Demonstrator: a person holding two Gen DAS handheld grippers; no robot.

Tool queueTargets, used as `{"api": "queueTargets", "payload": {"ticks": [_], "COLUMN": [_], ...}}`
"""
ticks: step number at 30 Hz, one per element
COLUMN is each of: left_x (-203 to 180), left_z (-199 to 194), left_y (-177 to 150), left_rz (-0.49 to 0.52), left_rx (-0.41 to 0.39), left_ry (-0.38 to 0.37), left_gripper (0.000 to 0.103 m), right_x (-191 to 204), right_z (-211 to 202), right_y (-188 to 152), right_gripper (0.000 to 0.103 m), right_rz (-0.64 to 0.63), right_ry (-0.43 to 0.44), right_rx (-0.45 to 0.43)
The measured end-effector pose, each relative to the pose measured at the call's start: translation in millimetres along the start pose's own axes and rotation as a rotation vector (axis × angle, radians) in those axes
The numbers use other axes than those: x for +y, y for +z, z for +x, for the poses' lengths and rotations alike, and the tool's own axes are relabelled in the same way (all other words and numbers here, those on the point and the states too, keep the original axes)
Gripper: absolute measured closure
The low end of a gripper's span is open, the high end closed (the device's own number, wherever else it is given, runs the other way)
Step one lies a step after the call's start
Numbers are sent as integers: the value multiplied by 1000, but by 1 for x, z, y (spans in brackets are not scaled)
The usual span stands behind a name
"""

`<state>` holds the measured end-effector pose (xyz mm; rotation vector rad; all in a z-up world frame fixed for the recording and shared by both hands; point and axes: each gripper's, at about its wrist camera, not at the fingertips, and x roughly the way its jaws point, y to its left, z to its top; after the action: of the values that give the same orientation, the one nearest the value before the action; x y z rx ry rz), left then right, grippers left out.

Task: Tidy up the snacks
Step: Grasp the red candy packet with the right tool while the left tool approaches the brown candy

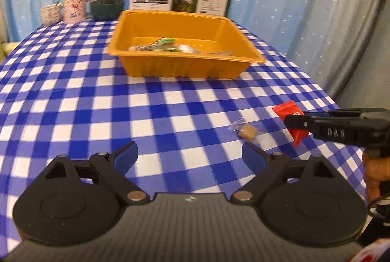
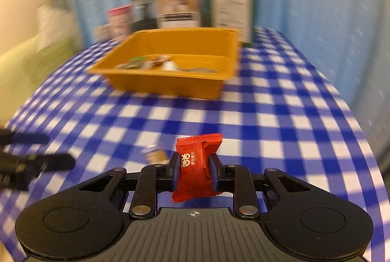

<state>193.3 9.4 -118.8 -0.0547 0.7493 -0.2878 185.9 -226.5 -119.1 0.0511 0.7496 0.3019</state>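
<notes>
Red snack packet [image 2: 197,168] is clamped between the blue pads of the right gripper [image 2: 194,174], held off the blue-checked tablecloth [image 2: 280,120]. At 12 o'clock from it, well apart, the orange tray [image 2: 168,86] is seen with several wrapped snacks inside. The left gripper [image 1: 190,156] is spread wide and empty, and a clear-wrapped tan candy [image 1: 247,132] is seen at its 1 o'clock on the cloth.

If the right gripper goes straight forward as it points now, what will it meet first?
Probably the orange tray. The right gripper, shut on the red snack packet, points over bare checkered cloth toward the tray's near wall. Its height above the table is unclear, so it might pass over the rim.
</notes>
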Motion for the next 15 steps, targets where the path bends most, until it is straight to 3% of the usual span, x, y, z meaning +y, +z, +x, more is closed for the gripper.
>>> {"api": "queueTargets", "payload": {"ticks": [6,15], "left_x": [-23,-43], "left_z": [22,66], "left_y": [9,17], "left_rz": [95,266], "left_rx": [-8,41], "left_ry": [-51,-120], "left_gripper": [17,29], "right_x": [-27,-47], "right_z": [-8,-12], "right_y": [6,9], "right_gripper": [77,77], "right_rz": [149,270], "right_ry": [-54,-44], "right_rx": [1,-8]}}
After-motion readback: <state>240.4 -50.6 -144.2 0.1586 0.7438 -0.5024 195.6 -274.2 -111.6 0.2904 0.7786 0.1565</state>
